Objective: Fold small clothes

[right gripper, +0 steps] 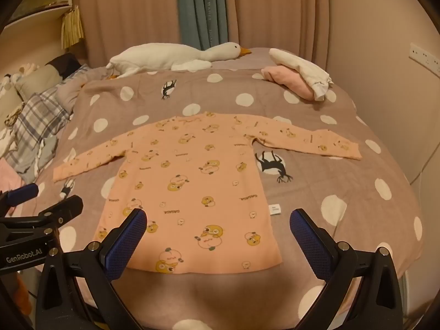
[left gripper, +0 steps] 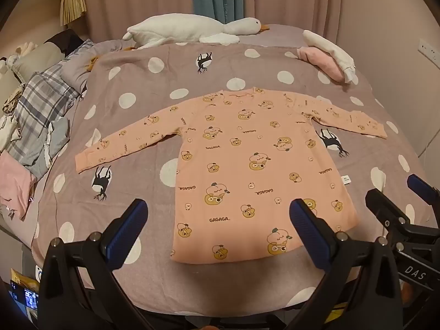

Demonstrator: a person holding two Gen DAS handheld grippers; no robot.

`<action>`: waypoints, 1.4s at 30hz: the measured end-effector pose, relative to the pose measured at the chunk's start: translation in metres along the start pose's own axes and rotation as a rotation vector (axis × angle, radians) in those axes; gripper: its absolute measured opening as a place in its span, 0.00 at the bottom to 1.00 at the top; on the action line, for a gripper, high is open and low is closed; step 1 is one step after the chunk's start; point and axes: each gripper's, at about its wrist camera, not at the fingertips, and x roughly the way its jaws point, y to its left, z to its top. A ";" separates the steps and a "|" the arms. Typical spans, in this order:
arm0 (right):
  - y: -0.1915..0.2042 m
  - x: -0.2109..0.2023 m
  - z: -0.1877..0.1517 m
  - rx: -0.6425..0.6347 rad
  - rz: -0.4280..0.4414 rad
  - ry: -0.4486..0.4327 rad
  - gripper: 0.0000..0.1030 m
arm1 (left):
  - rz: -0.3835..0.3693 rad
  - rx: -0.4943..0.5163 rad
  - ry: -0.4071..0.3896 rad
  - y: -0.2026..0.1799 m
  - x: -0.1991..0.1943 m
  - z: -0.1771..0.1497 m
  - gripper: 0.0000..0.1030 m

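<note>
A small peach long-sleeved shirt [left gripper: 247, 165] with cartoon prints lies flat on the bed, both sleeves spread out, hem toward me. It also shows in the right wrist view [right gripper: 192, 181]. My left gripper [left gripper: 218, 222] is open and empty, hovering above the hem's left part. My right gripper [right gripper: 218, 231] is open and empty above the hem's right part. The right gripper also shows at the right edge of the left wrist view [left gripper: 398, 209], and the left gripper at the left edge of the right wrist view [right gripper: 46, 200].
A mauve polka-dot blanket [left gripper: 137, 88] covers the bed. A white goose plush [left gripper: 189, 30] lies at the far edge. Folded pink and white clothes [left gripper: 327, 57] sit at the far right. A heap of plaid and grey clothes [left gripper: 35, 121] lies on the left.
</note>
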 end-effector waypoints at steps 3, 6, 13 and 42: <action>0.001 0.000 0.000 0.004 0.003 0.005 1.00 | -0.008 -0.003 0.001 -0.001 0.002 -0.002 1.00; 0.002 -0.002 0.000 0.007 0.004 0.009 1.00 | -0.018 -0.005 0.010 0.001 0.005 -0.003 1.00; 0.003 -0.001 0.000 0.006 0.004 0.008 1.00 | -0.032 -0.003 0.026 0.000 0.004 -0.002 1.00; -0.004 0.000 0.000 0.007 0.000 0.018 1.00 | -0.047 0.010 0.049 -0.006 0.009 -0.006 1.00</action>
